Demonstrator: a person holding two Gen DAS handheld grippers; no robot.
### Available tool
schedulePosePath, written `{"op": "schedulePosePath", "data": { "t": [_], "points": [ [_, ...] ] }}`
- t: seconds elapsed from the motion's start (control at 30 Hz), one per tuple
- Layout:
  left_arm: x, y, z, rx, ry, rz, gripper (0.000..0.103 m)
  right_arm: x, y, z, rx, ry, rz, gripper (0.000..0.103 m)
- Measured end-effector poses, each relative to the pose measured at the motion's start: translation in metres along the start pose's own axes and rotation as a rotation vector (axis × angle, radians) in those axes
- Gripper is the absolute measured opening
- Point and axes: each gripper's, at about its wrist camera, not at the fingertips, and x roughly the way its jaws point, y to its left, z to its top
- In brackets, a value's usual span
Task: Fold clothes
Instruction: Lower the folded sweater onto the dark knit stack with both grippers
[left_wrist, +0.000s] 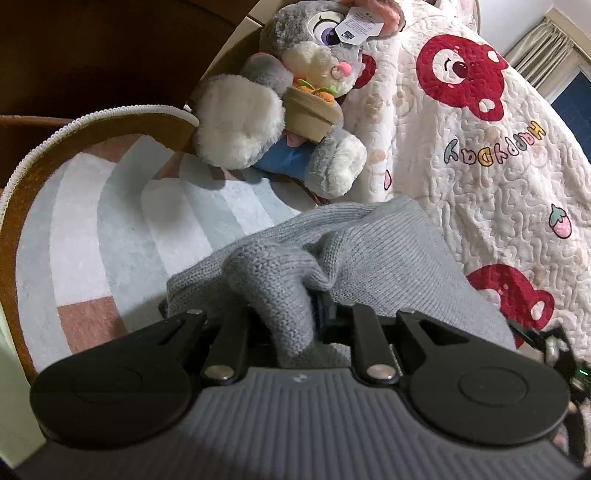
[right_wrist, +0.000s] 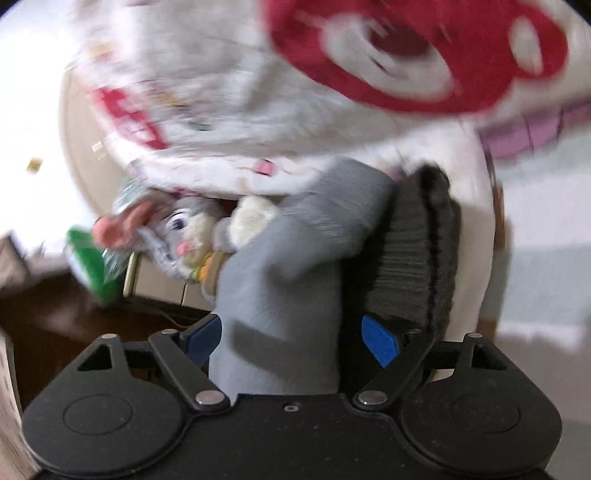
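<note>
One grey sweater (left_wrist: 388, 258) lies on the bed's striped sheet (left_wrist: 110, 221) beside one quilt (left_wrist: 480, 166) and one plush rabbit (left_wrist: 295, 110), bunched in the nearly closed left claw (left_wrist: 295, 314), while the right claw (right_wrist: 291, 332) gapes wide around a fold without pressing it.

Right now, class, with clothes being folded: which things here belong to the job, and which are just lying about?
Job:
grey knit sweater
left hand-held gripper, shut on it
right hand-held gripper, open

Lying about:
plush rabbit
bear-print quilt
striped rug
</note>
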Motion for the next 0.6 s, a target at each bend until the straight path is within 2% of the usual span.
{"op": "schedulePosePath", "data": {
  "t": [0.03,0.07,0.1,0.13,0.17,0.2,0.27,0.3,0.37,0.43,0.47,0.5,0.57,0.6],
  "points": [
    [0.000,0.000,0.000,0.000,-0.002,-0.001,0.015,0.011,-0.004,0.005,0.004,0.001,0.012,0.089],
    [-0.001,0.001,0.001,-0.001,-0.003,-0.003,0.015,0.019,-0.003,0.006,-0.050,-0.014,0.016,0.088],
    [-0.002,0.001,0.001,0.000,-0.008,-0.007,0.015,0.024,0.003,0.005,-0.138,-0.035,-0.001,0.076],
    [-0.003,0.000,0.000,0.004,-0.018,-0.015,0.015,0.027,0.012,0.003,-0.242,-0.062,-0.028,0.039],
    [-0.004,-0.002,0.000,0.015,-0.025,-0.024,0.015,0.027,0.025,0.000,-0.345,-0.091,-0.052,0.035],
    [-0.005,-0.004,0.000,0.027,-0.031,-0.032,0.015,0.020,0.039,-0.005,-0.426,-0.135,-0.047,0.032],
    [-0.006,-0.003,0.001,0.021,-0.033,-0.060,0.015,-0.003,0.062,-0.018,-0.536,-0.253,0.021,0.028],
    [-0.006,-0.002,0.002,0.012,-0.032,-0.076,0.015,-0.011,0.068,-0.026,-0.592,-0.293,0.003,0.023],
    [-0.003,0.001,0.001,-0.011,-0.021,-0.098,0.015,-0.008,0.066,-0.036,-0.711,-0.312,-0.148,0.021],
    [0.002,0.001,-0.001,-0.018,-0.009,-0.108,0.023,-0.003,0.061,-0.045,-0.812,-0.320,-0.306,0.022],
    [0.003,-0.001,-0.003,-0.013,-0.011,-0.103,0.025,0.003,0.054,-0.045,-0.827,-0.303,-0.390,0.023],
    [0.002,-0.004,-0.004,-0.003,-0.021,-0.095,0.026,0.004,0.049,-0.047,-0.829,-0.293,-0.446,0.029],
    [-0.009,-0.007,-0.001,0.003,-0.059,-0.090,0.027,-0.007,0.044,-0.055,-0.806,-0.306,-0.482,0.030],
    [-0.017,-0.008,0.002,0.004,-0.082,-0.089,0.033,-0.018,0.043,-0.061,-0.774,-0.312,-0.439,0.033]
  ]
}}
